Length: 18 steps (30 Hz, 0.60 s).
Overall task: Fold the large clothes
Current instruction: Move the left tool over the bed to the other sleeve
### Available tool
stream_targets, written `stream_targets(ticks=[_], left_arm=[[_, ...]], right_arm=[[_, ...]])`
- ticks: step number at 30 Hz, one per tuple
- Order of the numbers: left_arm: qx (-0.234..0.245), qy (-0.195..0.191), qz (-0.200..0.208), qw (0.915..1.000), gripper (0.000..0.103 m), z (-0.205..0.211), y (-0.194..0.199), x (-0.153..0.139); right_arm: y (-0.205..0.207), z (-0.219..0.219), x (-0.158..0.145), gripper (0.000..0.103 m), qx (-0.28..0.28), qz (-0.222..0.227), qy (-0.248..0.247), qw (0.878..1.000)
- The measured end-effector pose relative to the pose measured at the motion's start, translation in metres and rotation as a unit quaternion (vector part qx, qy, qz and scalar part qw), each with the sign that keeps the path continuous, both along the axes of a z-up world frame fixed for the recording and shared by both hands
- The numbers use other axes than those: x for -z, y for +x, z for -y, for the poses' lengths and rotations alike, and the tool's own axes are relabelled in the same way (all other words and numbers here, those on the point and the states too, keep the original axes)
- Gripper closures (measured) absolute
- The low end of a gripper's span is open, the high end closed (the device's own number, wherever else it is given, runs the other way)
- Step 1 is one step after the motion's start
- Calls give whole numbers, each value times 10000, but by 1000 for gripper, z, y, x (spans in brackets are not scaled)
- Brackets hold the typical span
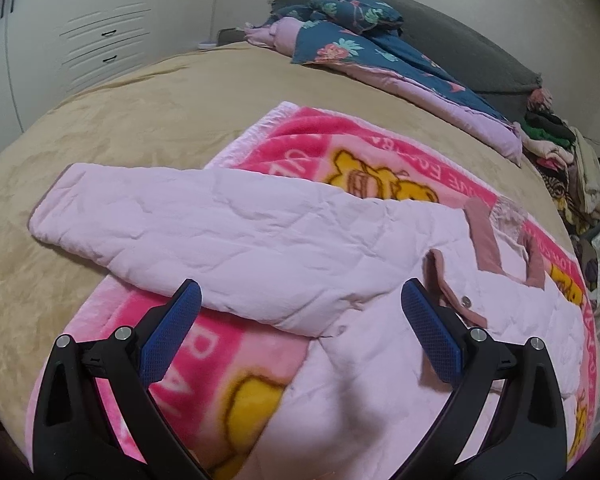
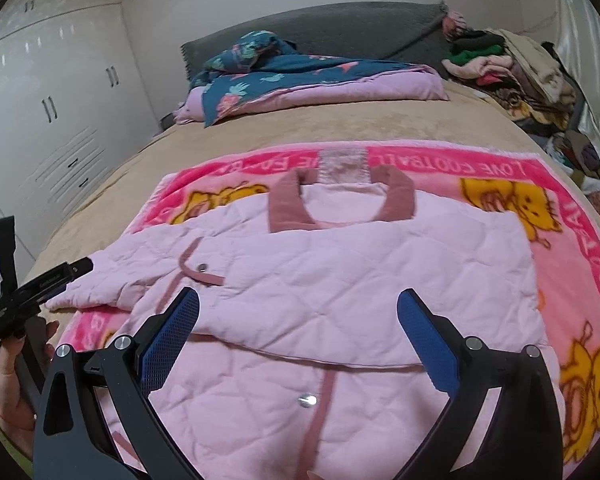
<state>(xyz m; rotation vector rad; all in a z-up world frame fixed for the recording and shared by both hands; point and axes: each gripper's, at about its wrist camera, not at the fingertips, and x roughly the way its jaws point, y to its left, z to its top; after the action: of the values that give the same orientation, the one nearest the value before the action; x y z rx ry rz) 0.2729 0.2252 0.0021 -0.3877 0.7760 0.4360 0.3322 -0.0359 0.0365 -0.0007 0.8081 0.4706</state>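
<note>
At far left stands a white wardrobe (image 2: 48, 120) with dark handles and a few drawers. Beside it, a bed covered in a tan bedspread (image 1: 148, 96) fills most of both views.

In the right wrist view, a person's hand (image 2: 10, 376) shows at the lower left edge, gripping the handle of the other tool, whose black body juts up beside it.

In the middle of the bed lies a bright pink blanket (image 2: 560, 240) printed with yellow cartoon bears and white lettering. Spread flat on top of it is the pale pink quilted jacket (image 2: 360, 280), front side up, its dusty rose collar (image 2: 340, 204) pointing toward the headboard. In the right wrist view the right side of the jacket looks folded across the front, ending in a straight edge. A rose placket runs down the front with silver snap buttons (image 2: 307, 400). In the left wrist view one sleeve (image 1: 180, 216) stretches out to the left, its cuff reaching past the blanket's edge onto the bedspread.

The left gripper (image 1: 300, 332) hovers above the jacket near the base of that sleeve, jaws spread wide and holding nothing. The right gripper (image 2: 298, 336) hangs over the jacket's chest, jaws likewise wide apart and empty.

Farther back, a folded quilt (image 2: 320, 80) in teal floral print with a lilac underside rests against a dark grey headboard (image 2: 360, 28). At far right, a heap of mixed clothes (image 2: 512, 68) is piled at the bed's corner, next to a pale shiny curtain (image 2: 592, 92).
</note>
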Motion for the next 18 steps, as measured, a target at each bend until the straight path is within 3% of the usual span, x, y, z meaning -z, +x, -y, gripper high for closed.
stream_targets(ticks=[18], left_arm=[[-1021,-493,-62,9935,9,-87,-23,25]], right_arm=[[-4,-109,-4,4,-908,57,-29,9959]])
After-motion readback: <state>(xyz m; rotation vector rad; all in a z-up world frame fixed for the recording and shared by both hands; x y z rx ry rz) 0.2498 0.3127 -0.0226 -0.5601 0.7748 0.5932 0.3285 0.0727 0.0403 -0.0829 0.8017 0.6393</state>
